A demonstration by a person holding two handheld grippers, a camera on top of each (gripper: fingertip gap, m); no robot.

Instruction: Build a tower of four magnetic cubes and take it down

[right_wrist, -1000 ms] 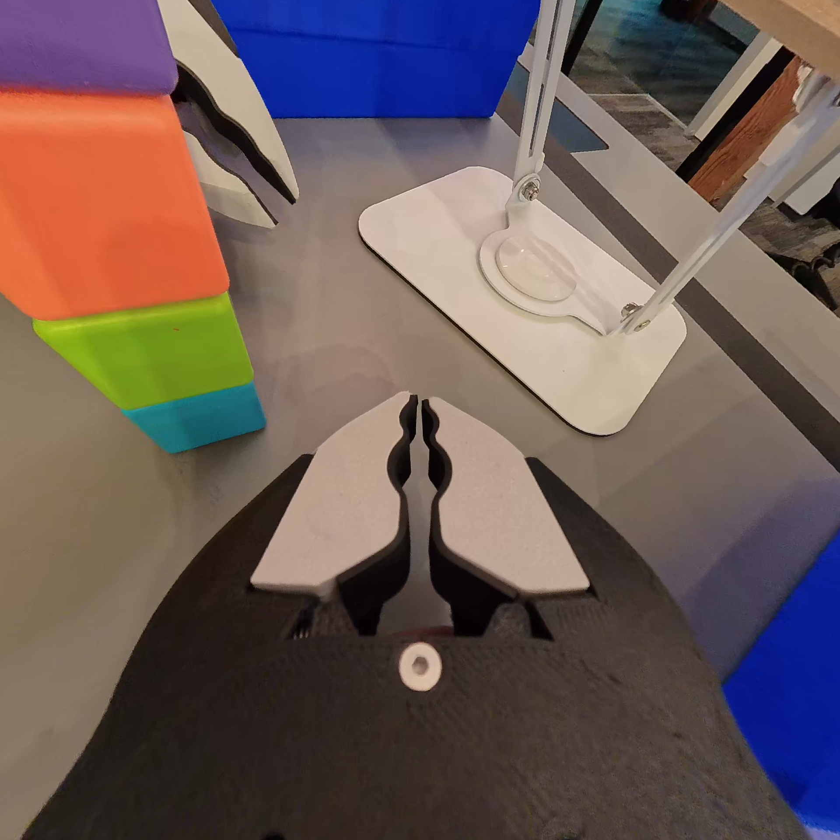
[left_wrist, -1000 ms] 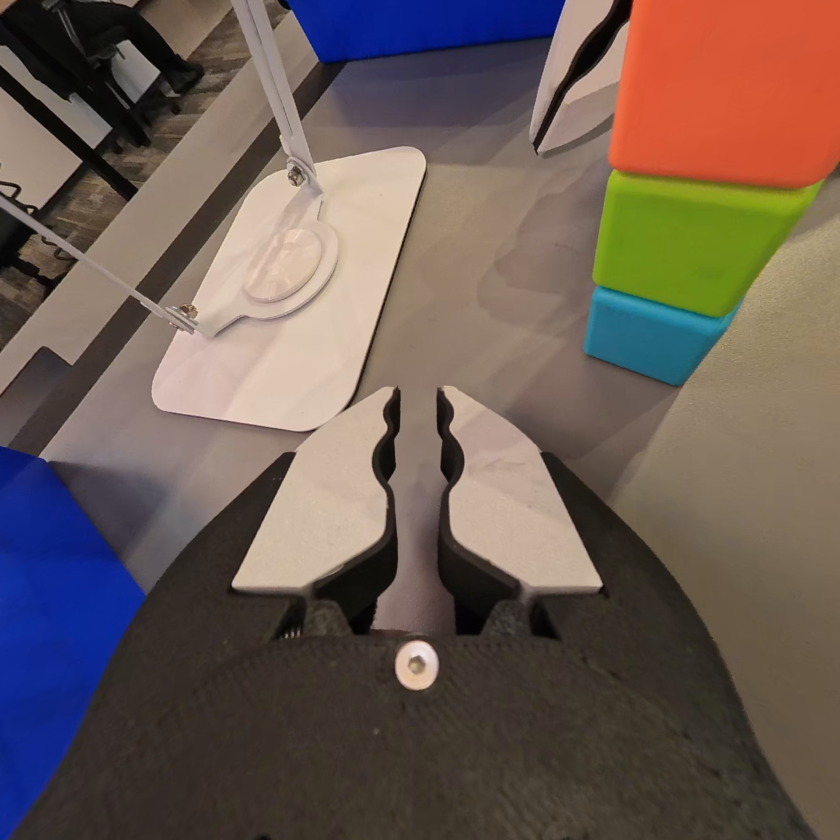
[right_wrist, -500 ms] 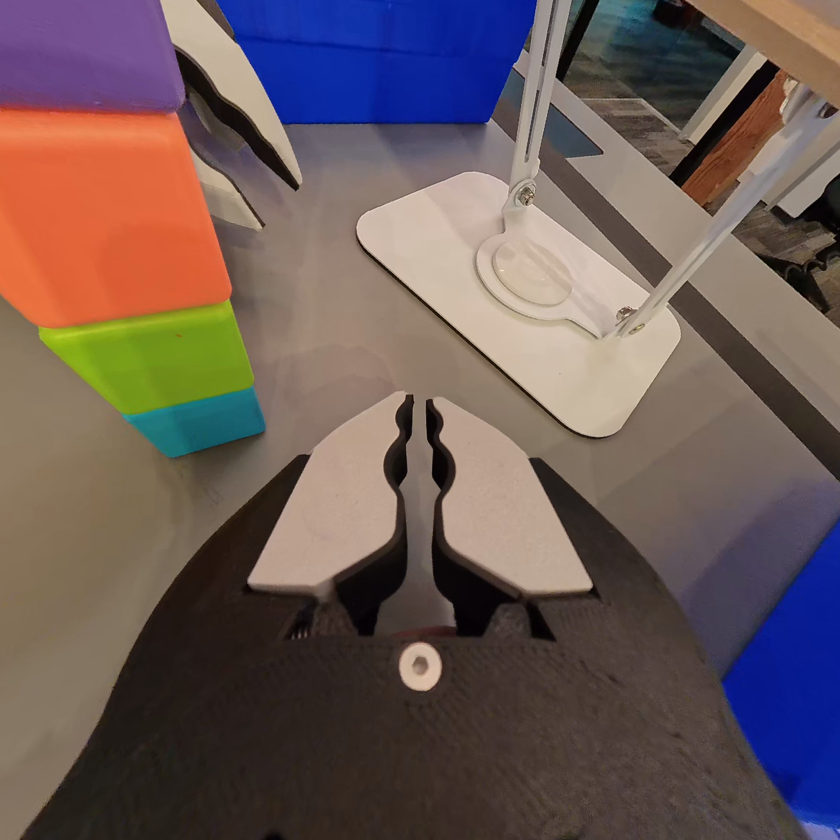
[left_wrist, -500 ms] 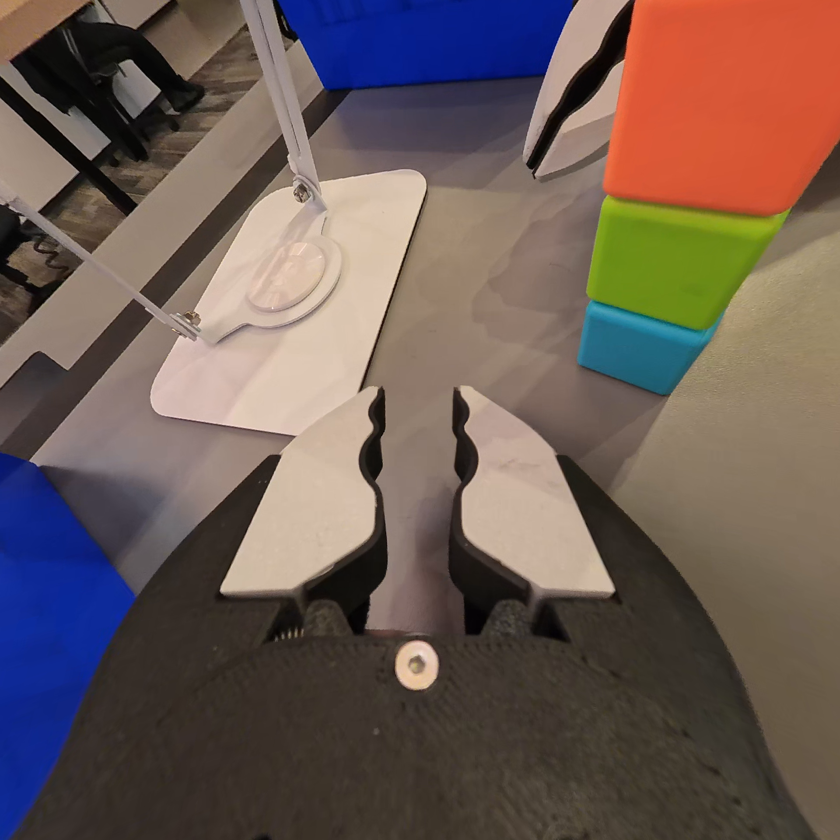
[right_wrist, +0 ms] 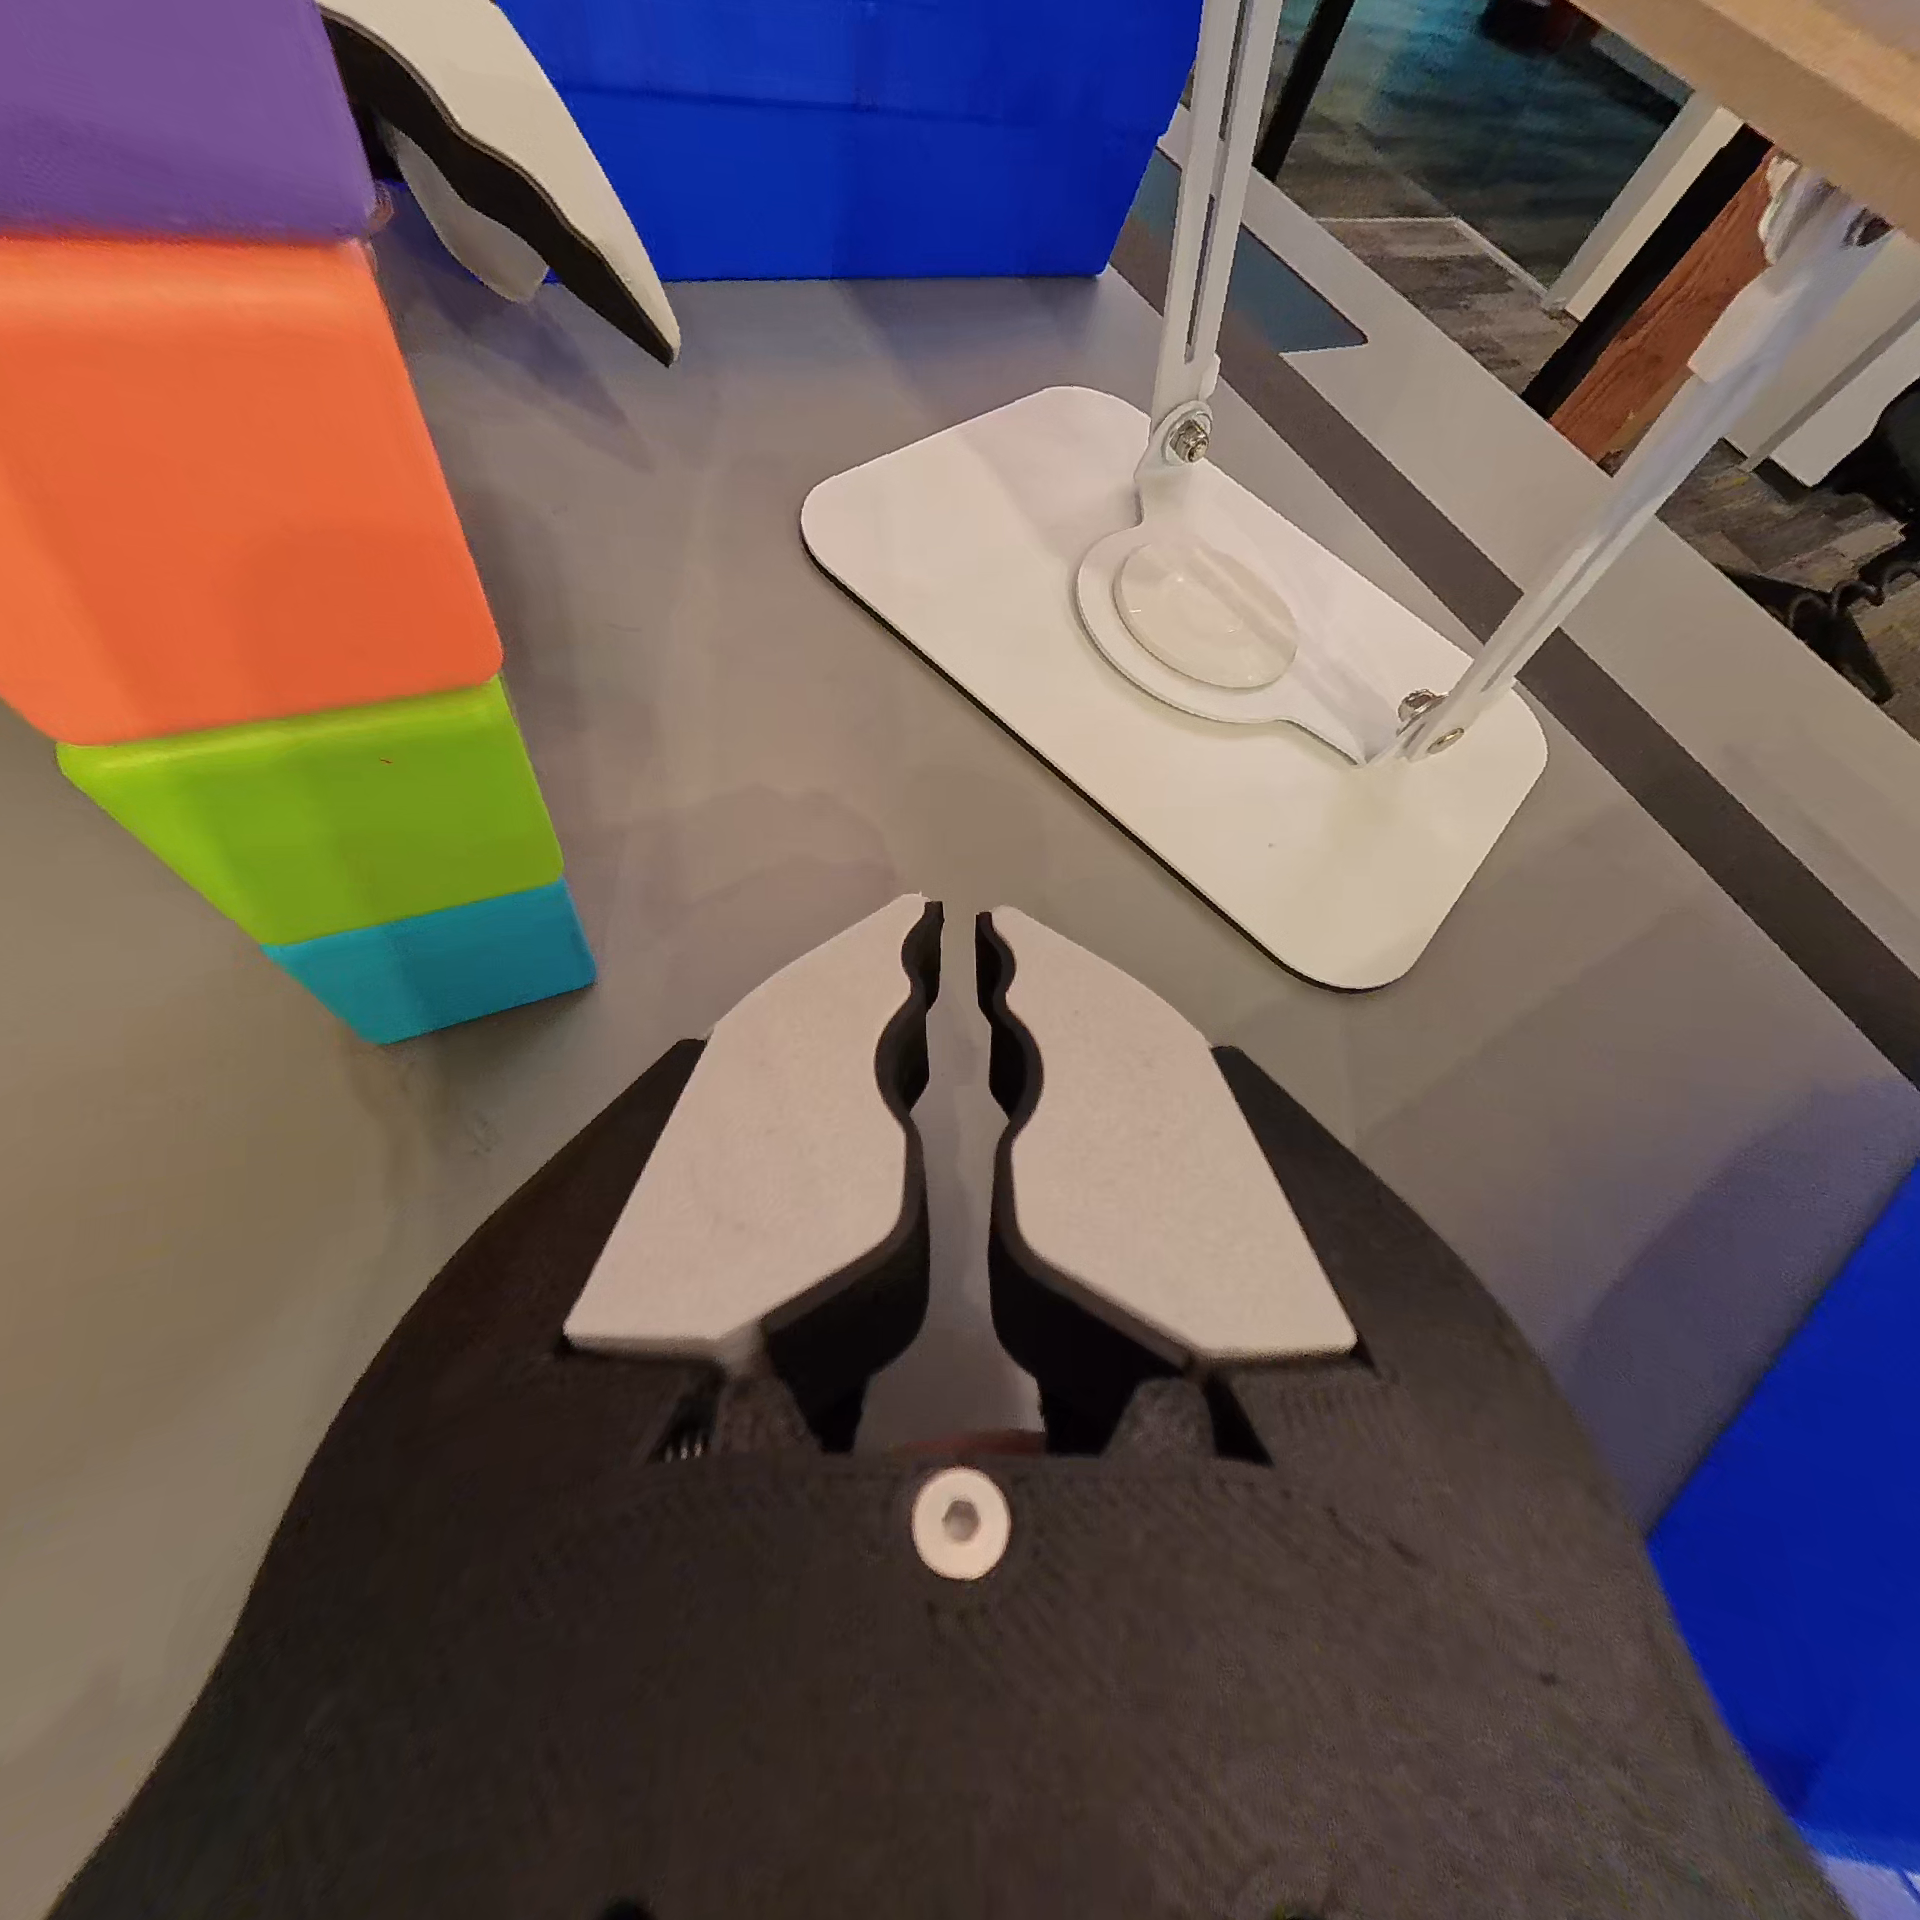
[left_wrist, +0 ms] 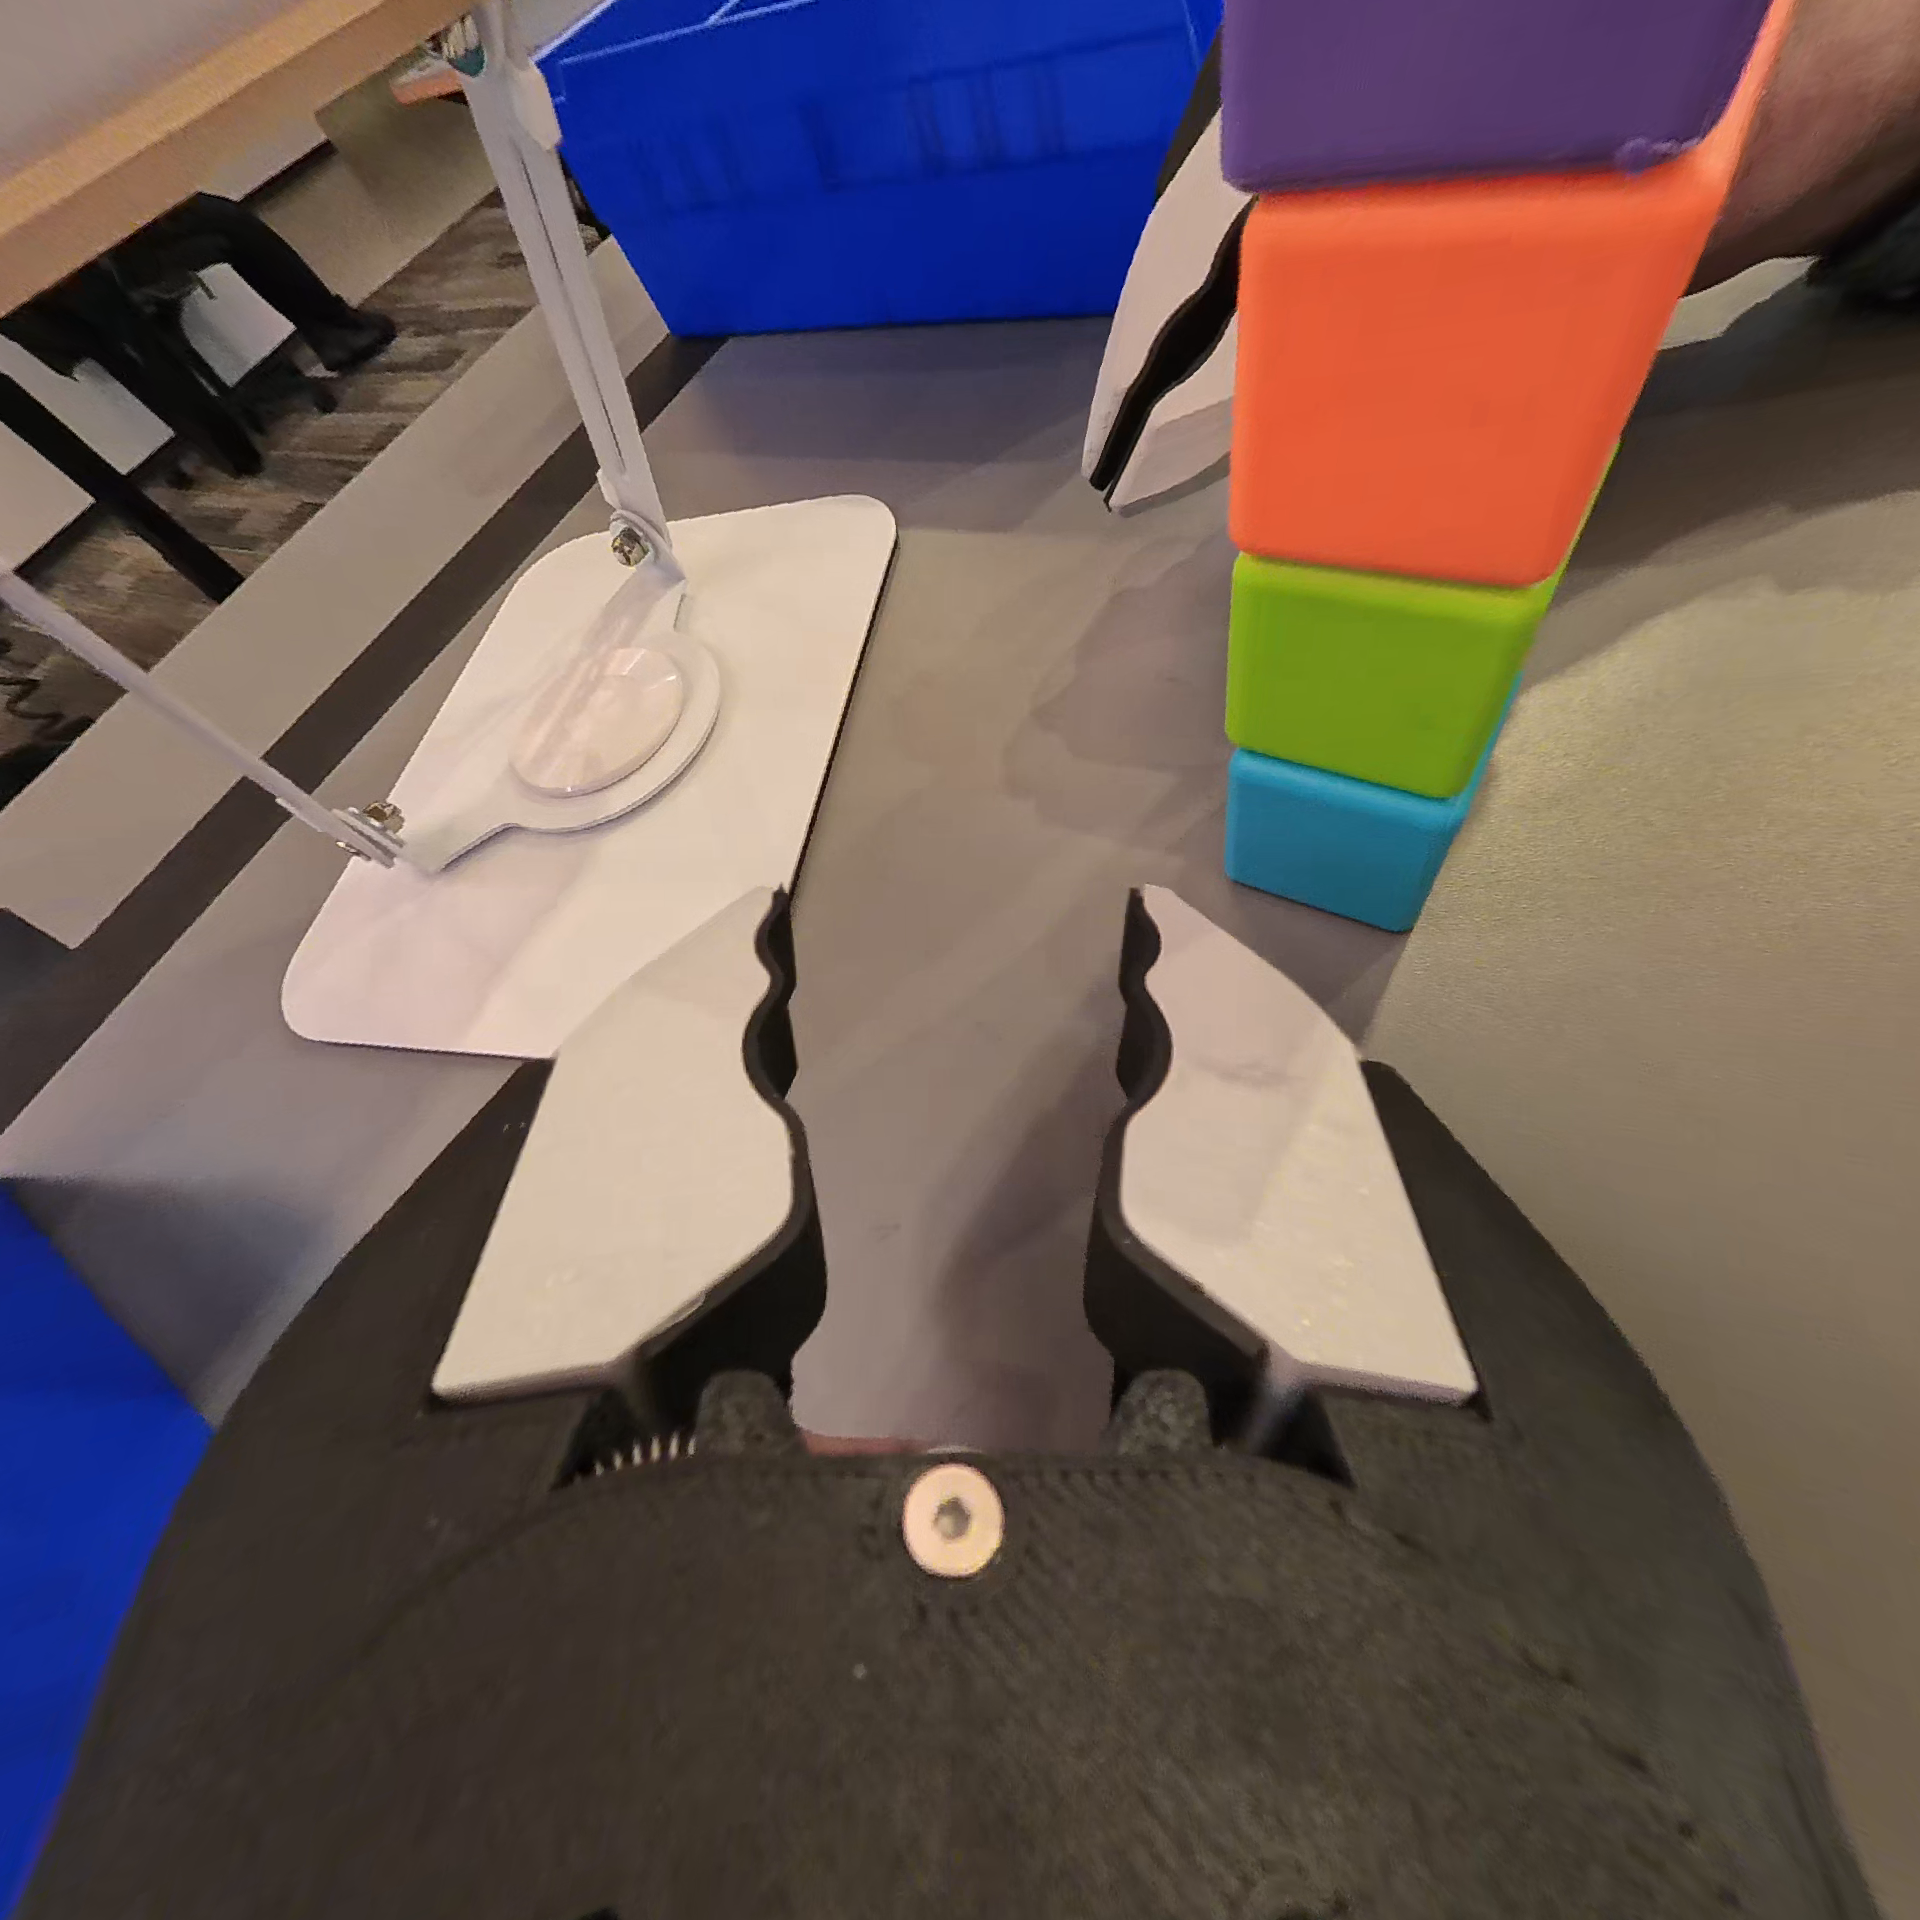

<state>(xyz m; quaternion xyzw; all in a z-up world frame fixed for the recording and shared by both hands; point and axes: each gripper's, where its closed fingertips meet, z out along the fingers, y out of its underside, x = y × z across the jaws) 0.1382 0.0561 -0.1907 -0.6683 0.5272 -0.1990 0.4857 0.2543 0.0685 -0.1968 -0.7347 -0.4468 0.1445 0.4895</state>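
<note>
A tower of four cubes stands on the grey table: purple (left_wrist: 1455, 73) on top, then orange (left_wrist: 1423, 374), green (left_wrist: 1371, 675) and cyan (left_wrist: 1340, 842) at the bottom. In the right wrist view the same tower is at the left: purple (right_wrist: 156, 104), orange (right_wrist: 208, 488), green (right_wrist: 322, 821), cyan (right_wrist: 436, 977). My left gripper (left_wrist: 954, 904) is open and empty, to the left of the tower and apart from it. My right gripper (right_wrist: 958, 914) is shut and empty, to the right of the tower. Each gripper shows beyond the tower in the other's view.
A white stand base (left_wrist: 582, 790) with thin white arms lies left of the left gripper; another white base (right_wrist: 1174, 675) lies right of the right gripper. Blue bins stand at the back (left_wrist: 883, 156) (right_wrist: 831, 135) and by the near corners (left_wrist: 73, 1455) (right_wrist: 1818, 1507). A person's arm (left_wrist: 1818, 156) is behind the tower. The grippers' ends are close to 12 cm from one another.
My left gripper has opened from nearly shut to wide, and its view has shifted so the purple top cube shows. My right gripper stays shut and has barely moved.
</note>
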